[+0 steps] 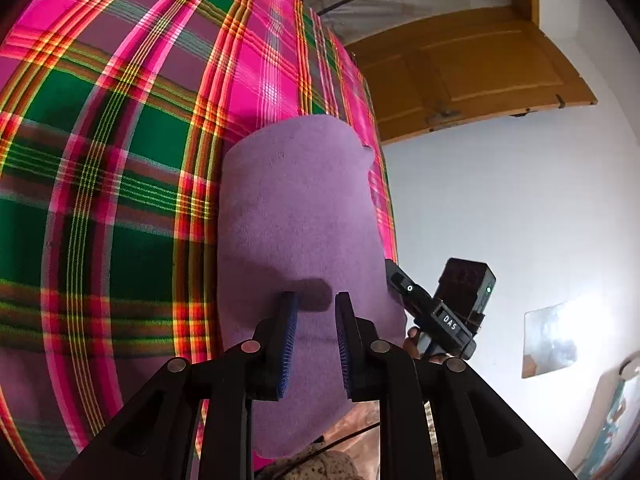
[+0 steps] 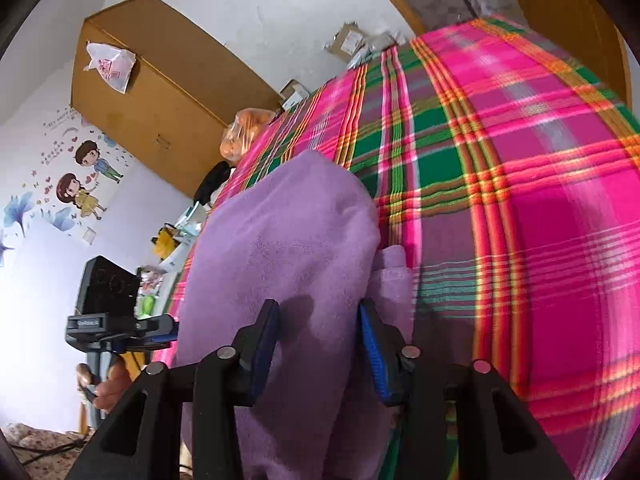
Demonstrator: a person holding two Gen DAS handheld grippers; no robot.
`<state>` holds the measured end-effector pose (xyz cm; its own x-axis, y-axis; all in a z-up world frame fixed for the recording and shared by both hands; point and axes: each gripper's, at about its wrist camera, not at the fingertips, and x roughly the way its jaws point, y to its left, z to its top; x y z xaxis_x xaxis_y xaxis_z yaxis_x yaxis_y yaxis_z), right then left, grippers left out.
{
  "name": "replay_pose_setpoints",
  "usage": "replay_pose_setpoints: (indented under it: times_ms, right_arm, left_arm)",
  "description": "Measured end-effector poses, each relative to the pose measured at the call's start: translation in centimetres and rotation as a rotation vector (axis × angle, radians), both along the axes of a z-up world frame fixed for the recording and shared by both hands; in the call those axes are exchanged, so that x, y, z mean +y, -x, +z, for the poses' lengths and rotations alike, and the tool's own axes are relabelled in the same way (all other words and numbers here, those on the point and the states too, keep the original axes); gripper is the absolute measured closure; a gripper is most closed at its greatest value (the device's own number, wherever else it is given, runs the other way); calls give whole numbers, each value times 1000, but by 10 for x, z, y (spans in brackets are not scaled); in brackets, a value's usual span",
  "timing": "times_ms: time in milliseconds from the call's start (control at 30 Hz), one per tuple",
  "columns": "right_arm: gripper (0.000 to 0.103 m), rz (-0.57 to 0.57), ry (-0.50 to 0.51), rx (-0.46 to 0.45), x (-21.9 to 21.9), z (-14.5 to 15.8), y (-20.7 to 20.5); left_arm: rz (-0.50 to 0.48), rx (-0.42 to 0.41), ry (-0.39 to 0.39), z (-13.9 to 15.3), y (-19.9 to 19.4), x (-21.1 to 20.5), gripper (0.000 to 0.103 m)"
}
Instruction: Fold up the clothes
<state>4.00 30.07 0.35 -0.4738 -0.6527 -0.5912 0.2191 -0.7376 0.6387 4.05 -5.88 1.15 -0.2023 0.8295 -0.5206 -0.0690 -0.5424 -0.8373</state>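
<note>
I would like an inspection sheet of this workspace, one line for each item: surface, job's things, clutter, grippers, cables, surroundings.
Surface: plaid blanket in pink and green, covering the bed.
Job's things: purple garment lying near the blanket's edge, partly folded.
Clutter: packages at the far end of the bed; orange bag beside it.
Grippers: left gripper open over the garment; right gripper open over the garment.
Cables: thin black cable below the left gripper.
Surroundings: wooden wardrobe, cartoon wall sticker.
</note>
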Motion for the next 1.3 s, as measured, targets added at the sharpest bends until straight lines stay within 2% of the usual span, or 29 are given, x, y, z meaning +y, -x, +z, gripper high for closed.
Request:
replay_pose_setpoints:
  times_ms: [100, 167, 333, 500, 600, 800, 967, 1100, 1167, 1300]
  right_arm:
    - [84, 6, 0, 1, -3, 1, 2]
    - [89, -6, 2, 17, -4, 4, 1]
    - [91, -49, -13, 103, -4, 27, -15]
    - [92, -101, -18, 253, 8, 69, -42]
    - [92, -134, -37, 267, 16, 74, -50]
    - [92, -218, -82, 170, 34, 36, -48]
    - [91, -249, -63, 121, 41, 7, -42]
    - [89, -239, -155, 137, 30, 4, -37]
    - [84, -233, -201, 139, 24, 3, -37]
    - [79, -240, -253, 143, 25, 4, -42]
  left_arm:
    - [0, -4, -5, -1, 0, -2, 83]
    - [3, -5, -4, -1, 0, -4, 83]
    - [13, 6, 14, 5, -3, -5, 83]
    - [2, 29, 16, 14, -10, -2, 80]
    - [-19, 39, 28, 15, -17, 2, 80]
    - [-65, 37, 59, 9, -12, 22, 80]
    - [-98, 73, 98, 10, -16, 26, 80]
    - [-106, 90, 104, 8, -19, 28, 80]
    - [-110, 102, 109, 8, -23, 28, 80]
    - [-119, 115, 122, 9, -28, 33, 80]
